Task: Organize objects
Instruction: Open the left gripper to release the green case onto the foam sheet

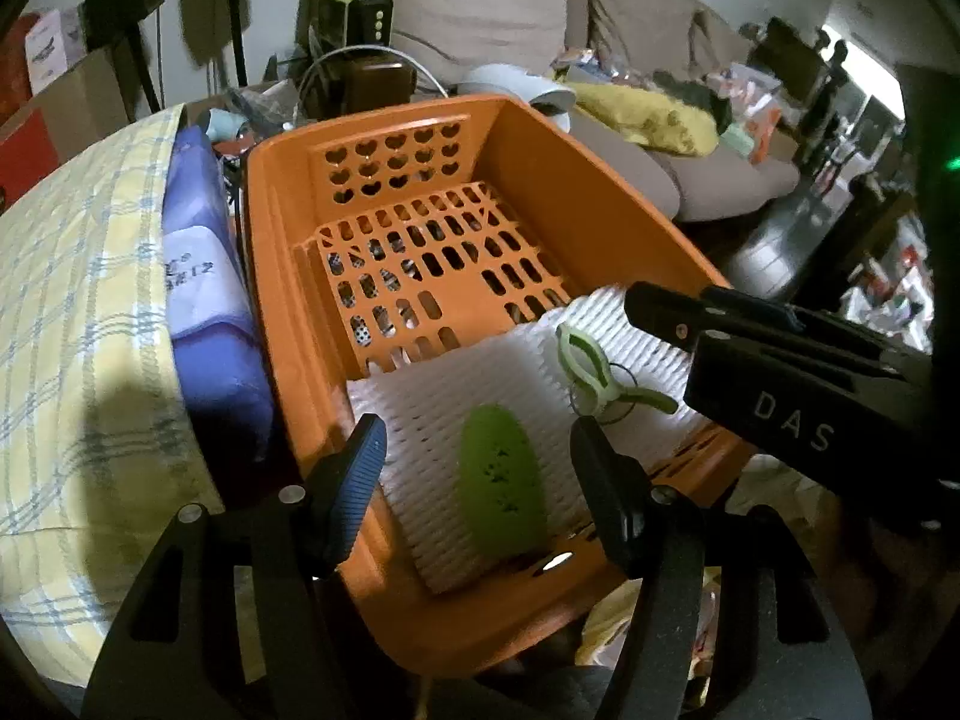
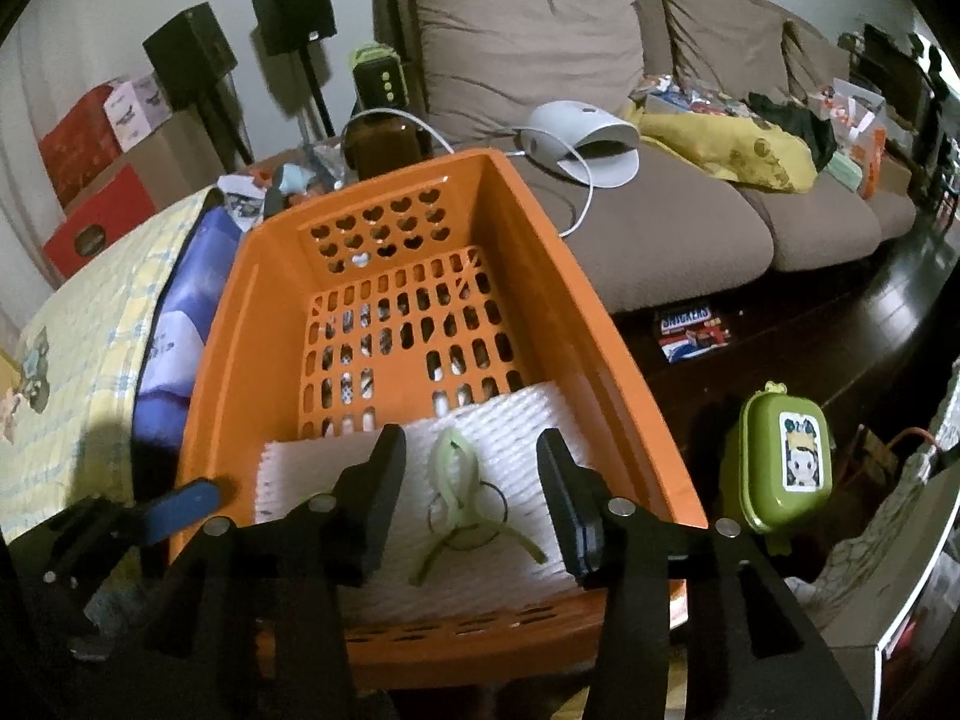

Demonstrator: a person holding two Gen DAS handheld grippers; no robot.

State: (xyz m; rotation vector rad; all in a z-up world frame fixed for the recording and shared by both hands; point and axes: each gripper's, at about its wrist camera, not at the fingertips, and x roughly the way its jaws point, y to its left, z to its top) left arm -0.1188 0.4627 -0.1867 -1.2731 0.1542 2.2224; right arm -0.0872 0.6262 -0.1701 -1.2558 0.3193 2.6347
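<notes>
An orange plastic basket point(image 1: 288, 252) point(image 2: 606, 324) holds white foam netting point(image 1: 444, 396) point(image 2: 516, 420) at its near end. A green oval object point(image 1: 501, 483) and a pale green clip point(image 1: 591, 375) point(image 2: 456, 498) lie on the netting. My left gripper point(image 1: 480, 468) is open and empty, just above the green oval object. My right gripper point(image 2: 471, 498) is open and empty, over the clip; it also shows at the right of the left wrist view point(image 1: 780, 360).
A yellow plaid cloth point(image 1: 78, 312) point(image 2: 78, 372) and a purple package point(image 1: 210, 300) point(image 2: 174, 336) lie left of the basket. A brown sofa point(image 2: 660, 222) stands behind. A green lidded box point(image 2: 780, 462) and a Snickers pack point(image 2: 690, 330) sit on the dark floor at the right.
</notes>
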